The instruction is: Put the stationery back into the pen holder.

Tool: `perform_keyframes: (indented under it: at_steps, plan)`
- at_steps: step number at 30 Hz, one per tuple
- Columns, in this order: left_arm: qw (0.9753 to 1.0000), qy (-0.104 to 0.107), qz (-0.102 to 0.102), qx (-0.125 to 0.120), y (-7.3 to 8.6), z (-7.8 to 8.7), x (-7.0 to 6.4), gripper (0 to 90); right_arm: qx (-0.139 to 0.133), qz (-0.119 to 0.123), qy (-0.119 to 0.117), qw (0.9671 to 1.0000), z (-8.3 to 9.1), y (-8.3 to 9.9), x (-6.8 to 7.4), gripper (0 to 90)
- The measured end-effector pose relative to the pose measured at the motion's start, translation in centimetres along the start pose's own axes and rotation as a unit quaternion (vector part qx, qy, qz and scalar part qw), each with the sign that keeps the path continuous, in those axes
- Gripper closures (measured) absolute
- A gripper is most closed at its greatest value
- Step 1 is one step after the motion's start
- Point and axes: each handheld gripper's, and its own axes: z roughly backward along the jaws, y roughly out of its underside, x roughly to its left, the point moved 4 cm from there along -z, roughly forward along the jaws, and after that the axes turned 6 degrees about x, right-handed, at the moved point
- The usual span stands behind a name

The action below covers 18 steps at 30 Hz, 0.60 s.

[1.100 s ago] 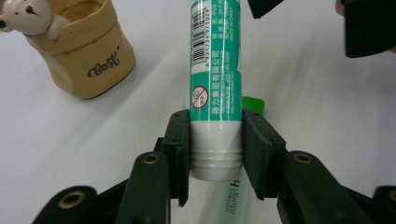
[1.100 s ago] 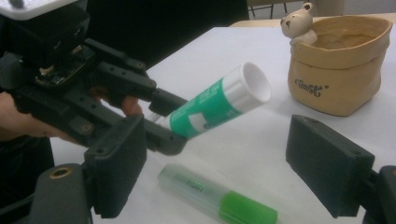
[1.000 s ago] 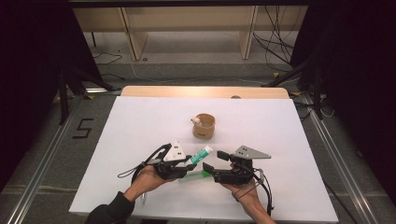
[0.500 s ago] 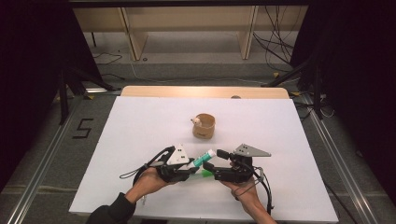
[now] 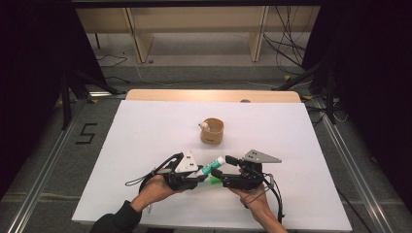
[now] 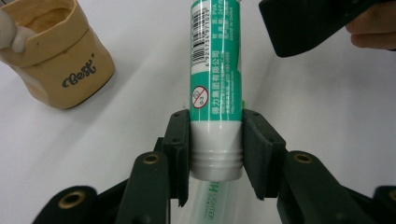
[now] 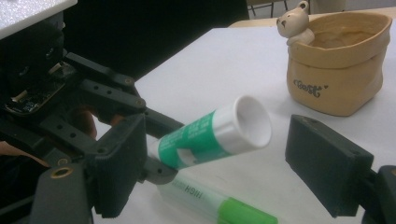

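Two grippers have closed the gap since a second ago: my right gripper [image 5: 219, 174] moved in from 3 o'clock, so I judge a cap pull is next. My left gripper [image 6: 215, 140] clamps the glue stick [image 6: 215, 79] at its white end. Right jaws gape beside its tip, empty. A green highlighter [image 7: 219, 200] lies beneath, the bear pot [image 5: 212, 130] at 12.

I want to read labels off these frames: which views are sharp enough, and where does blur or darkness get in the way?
Left gripper view: the glue stick print is crisp, the top edge slightly soft. Right gripper view: the pot lettering is readable, the near jaws blurred. High view: evenly lit table, dark surroundings, labels too small.
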Motion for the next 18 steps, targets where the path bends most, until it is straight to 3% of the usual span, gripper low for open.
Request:
perform_keyframes:
  at_steps: [6, 11, 15, 18]
  plan:
    - [0.9998, 0.004, -0.008, 0.015, 0.0, 0.1, 0.0, 64.8, 0.003, 0.016, 0.008, 0.9998, 0.2, 0.0, 0.0, 21.6]
    - [0.9980, 0.013, -0.033, 0.052, -0.3, 0.4, -0.1, 64.9, 0.012, 0.045, 0.019, 0.9987, 0.7, 0.0, 0.0, 21.3]
    - [0.9950, 0.029, -0.043, 0.085, -0.7, 0.8, 0.0, 64.9, 0.032, 0.090, 0.030, 0.9950, 1.2, -0.2, 0.2, 21.2]
    - [0.9921, 0.045, -0.049, 0.107, -1.0, 1.2, 0.0, 64.9, 0.056, 0.131, 0.026, 0.9894, 1.5, -0.3, 0.6, 21.3]
